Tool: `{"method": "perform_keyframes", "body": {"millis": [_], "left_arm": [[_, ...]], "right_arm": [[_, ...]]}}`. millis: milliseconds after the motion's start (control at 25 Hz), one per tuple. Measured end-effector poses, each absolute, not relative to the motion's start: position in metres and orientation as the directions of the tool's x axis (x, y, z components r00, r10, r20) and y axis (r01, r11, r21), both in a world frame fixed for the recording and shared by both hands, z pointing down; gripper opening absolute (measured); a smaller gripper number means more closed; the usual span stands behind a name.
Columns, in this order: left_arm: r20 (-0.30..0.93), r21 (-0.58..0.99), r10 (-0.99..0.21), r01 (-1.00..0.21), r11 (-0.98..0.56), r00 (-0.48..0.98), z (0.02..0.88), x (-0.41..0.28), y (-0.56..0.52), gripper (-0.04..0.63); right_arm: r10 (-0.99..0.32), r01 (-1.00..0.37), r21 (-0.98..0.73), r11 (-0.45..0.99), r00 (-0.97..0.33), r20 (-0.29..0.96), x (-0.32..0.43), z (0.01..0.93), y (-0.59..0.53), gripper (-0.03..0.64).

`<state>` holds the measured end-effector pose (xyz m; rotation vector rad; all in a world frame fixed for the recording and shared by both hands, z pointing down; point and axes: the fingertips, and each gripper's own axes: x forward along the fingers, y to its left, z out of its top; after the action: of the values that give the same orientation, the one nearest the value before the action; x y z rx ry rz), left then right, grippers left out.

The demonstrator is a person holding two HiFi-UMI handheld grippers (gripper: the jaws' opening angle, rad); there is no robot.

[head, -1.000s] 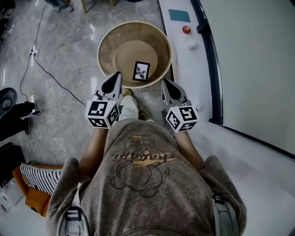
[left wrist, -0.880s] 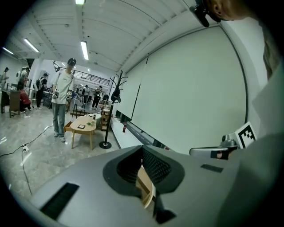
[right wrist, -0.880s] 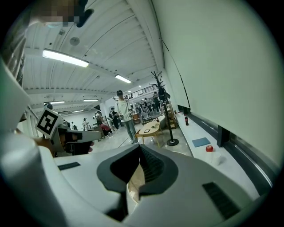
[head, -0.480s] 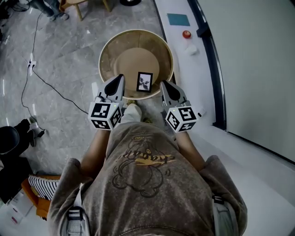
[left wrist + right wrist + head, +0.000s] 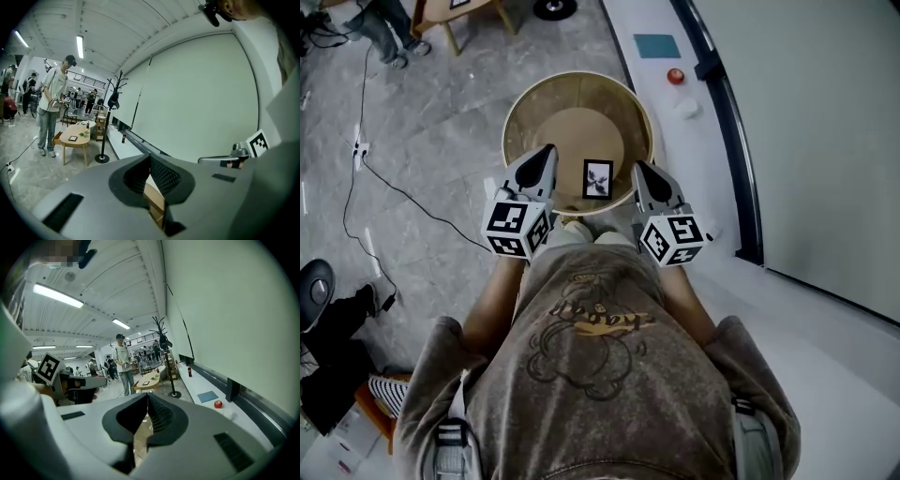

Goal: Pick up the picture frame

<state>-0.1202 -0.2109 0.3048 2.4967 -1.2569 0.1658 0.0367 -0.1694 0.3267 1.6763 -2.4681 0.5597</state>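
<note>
Head view: picture frame (image 5: 598, 179) was noted inside the round basket (image 5: 577, 75), on the side of the basket nearest the person; small, black-bordered, portrait format, a dark plant motif on a white ground; whether it lay flat on the basket's bottom or leaned on the near wall could not be told.

Left gripper (image 5: 547, 156) was held over the basket's near-left rim; right gripper (image 5: 638, 171) over its near-right rim; both were pointed towards the basket's far side and only a little downward.

Left gripper view: jaws were seen brought together with nothing between the pads; only a sliver of tan basket showed through the gap below. Right gripper view: the same, jaws closed and empty.

Relation judged decisive: the frame sat between the two grippers and below them, down inside the basket; its long axis ran from the basket's near side towards its far side, roughly in line with the jaws. The right gripper was judged slightly the nearer. Either pair of jaws would have to be opened and tipped down into the basket before any grasp.
</note>
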Motion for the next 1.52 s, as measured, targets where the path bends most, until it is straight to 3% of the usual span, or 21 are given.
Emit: {"method": "perform_keyframes", "body": {"millis": [640, 1520], "left_arm": [[0.256, 0.248, -0.773, -0.813, -0.527, 0.580, 0.298, -0.112, -0.237, 0.017], [0.350, 0.265, -0.755, -0.832, -0.487, 0.554, 0.358, -0.078, -0.265, 0.017]], "right_arm": [[-0.874, -0.908, -0.249, 0.337, -0.400, 0.276, 0.046, 0.320, -0.197, 0.018], [-0.829, -0.894, -0.279, 0.350, -0.435, 0.352, 0.073, 0.374, -0.231, 0.019]]}}
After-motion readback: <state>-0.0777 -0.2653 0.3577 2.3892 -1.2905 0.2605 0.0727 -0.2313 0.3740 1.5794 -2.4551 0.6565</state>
